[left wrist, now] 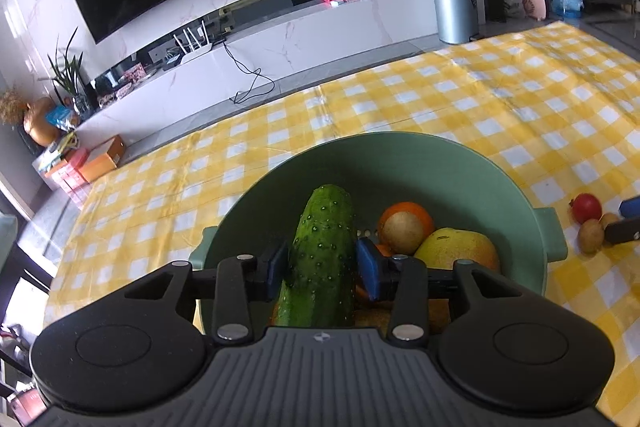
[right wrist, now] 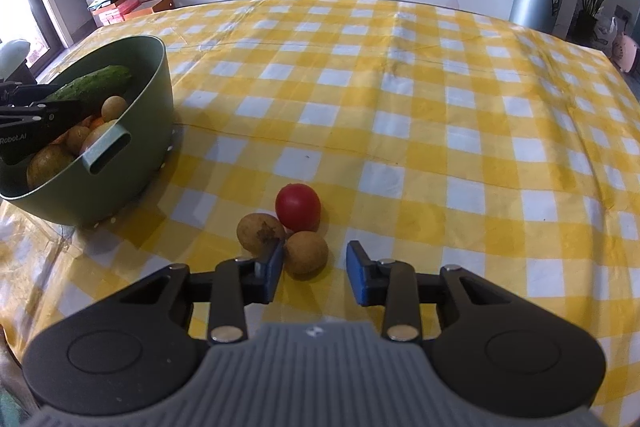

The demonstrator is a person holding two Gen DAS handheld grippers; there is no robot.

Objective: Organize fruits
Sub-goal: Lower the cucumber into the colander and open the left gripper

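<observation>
Where the left tool's body fills the lower part of the left wrist view, the near end of the cucumber (left wrist: 320, 255) and the fruit under it are hidden; only orange scraps are made out there, unidentifiable.

Container: green bowl (left wrist: 420, 163), two-handled, on the yellow checked tabletop (left wrist: 480, 99), centre of the left view, left edge of the right view. Contents made out: cucumber, tilted, far end raised toward the bowl's far wall; an orange (left wrist: 420, 213) with a small brown fruit (left wrist: 402, 233) in front of it; a yellow-green pear-like fruit (left wrist: 456, 249) at the right. Further round brown and yellow fruit are seen in the right view, partly covered by the left tool.

Loose items, lower centre of the right view: red tomato-like fruit (right wrist: 298, 207); left brown fruit (right wrist: 260, 233); right brown fruit (right wrist: 306, 253), all three touching.

Left tool (left wrist: 322, 267): angled down into the bowl, blue pads at either side of the cucumber; the left pad meets it, a sliver of gap is seen at the right, so the grip cannot be confirmed.

Right tool (right wrist: 314, 271): angled down at the tabletop, jaws narrow yet unclosed, the right brown fruit between them against the left pad, clear of the right.
</observation>
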